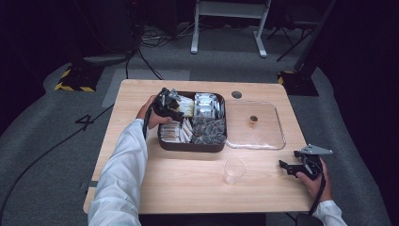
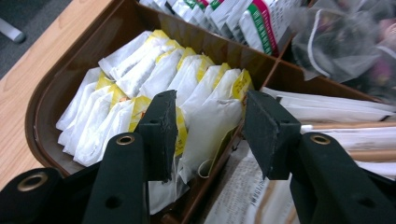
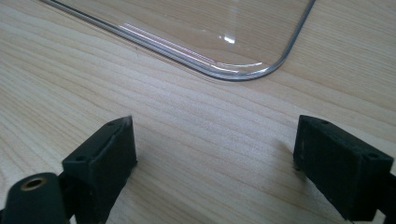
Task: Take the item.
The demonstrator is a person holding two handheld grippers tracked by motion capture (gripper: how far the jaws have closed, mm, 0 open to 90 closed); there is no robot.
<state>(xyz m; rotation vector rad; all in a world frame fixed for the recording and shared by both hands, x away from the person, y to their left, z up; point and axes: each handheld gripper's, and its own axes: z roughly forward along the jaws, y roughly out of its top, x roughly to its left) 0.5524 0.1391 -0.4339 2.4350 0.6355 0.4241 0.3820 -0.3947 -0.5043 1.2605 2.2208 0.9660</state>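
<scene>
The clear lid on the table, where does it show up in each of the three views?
High view: the clear lid lies flat on the table, right of the brown box.
Left gripper view: not in it.
Right gripper view: its rounded corner sits at the top, beyond the open right gripper.
Shared landmark: the wooden table under the lid.
</scene>
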